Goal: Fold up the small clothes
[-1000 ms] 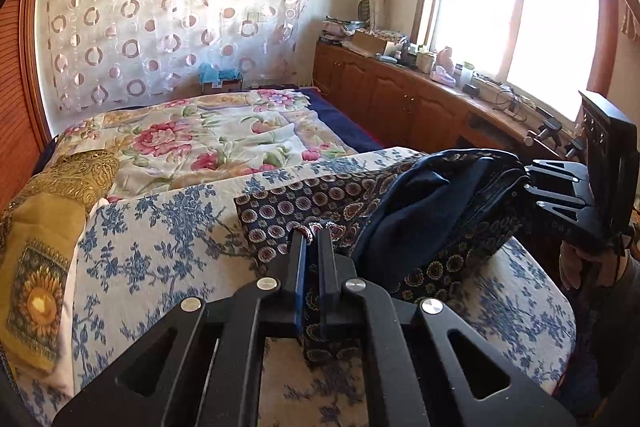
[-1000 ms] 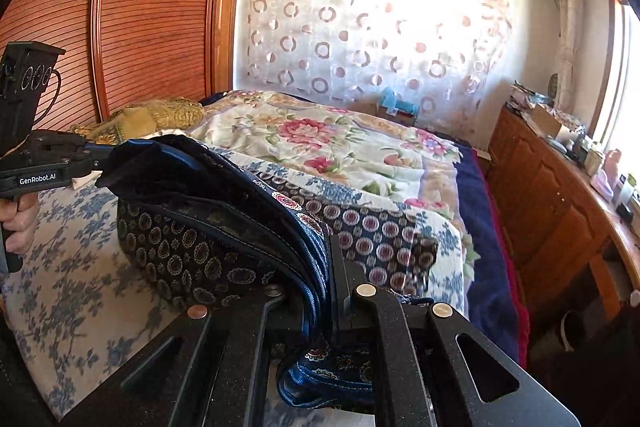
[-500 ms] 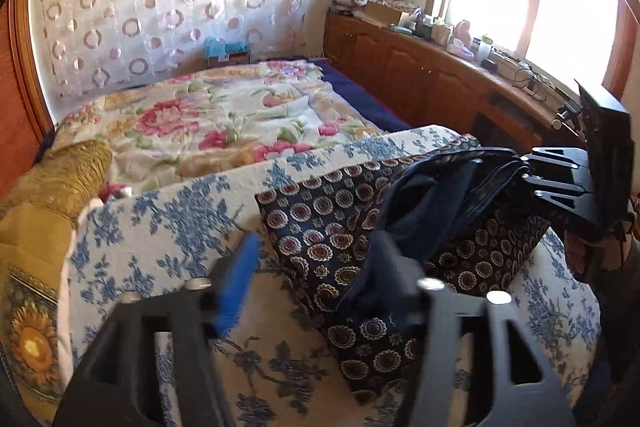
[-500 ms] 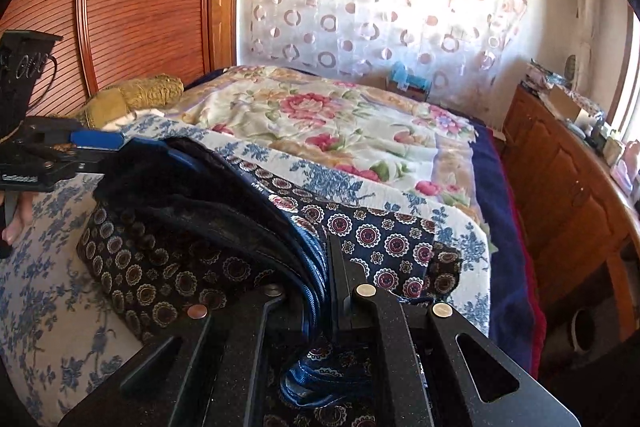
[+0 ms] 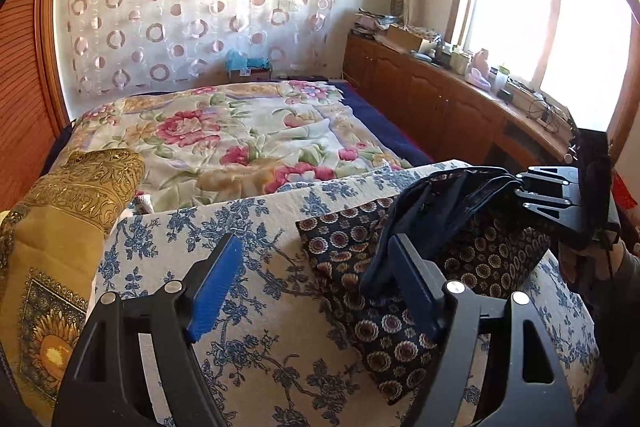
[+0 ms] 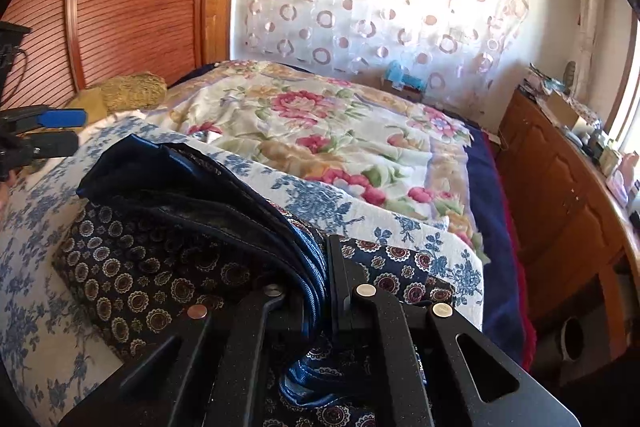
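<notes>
Garment: dark navy cloth w/ round medallion print, lies on the blue-floral cover at the near end of the bed; its navy lining shows along the lifted top edge. Same piece in right wrist view, bunched, glossy blue hem up front.
Right gripper: clamped on the garment's blue hem, fingers pressed together w/ folds of fabric between them. From left wrist view it sits at far right, holding the top edge raised off the bed.
Left gripper: released, blue pads wide apart, nothing between them. Right-side pad is just in front of the hanging navy edge; touching or not, can't tell. Other pad over bare cover. In right wrist view it shows at far left, apart from the cloth.
Blue-floral cover: white w/ blue flowers, under the garment.
Floral quilt: pink roses, spread beyond the cover toward the wall.
Gold pillow: left of the cover, by the wood headboard side.
Wood cabinet: along the window side, top cluttered w/ small items.
Curtain: sheer, ring pattern, on the far wall.
</notes>
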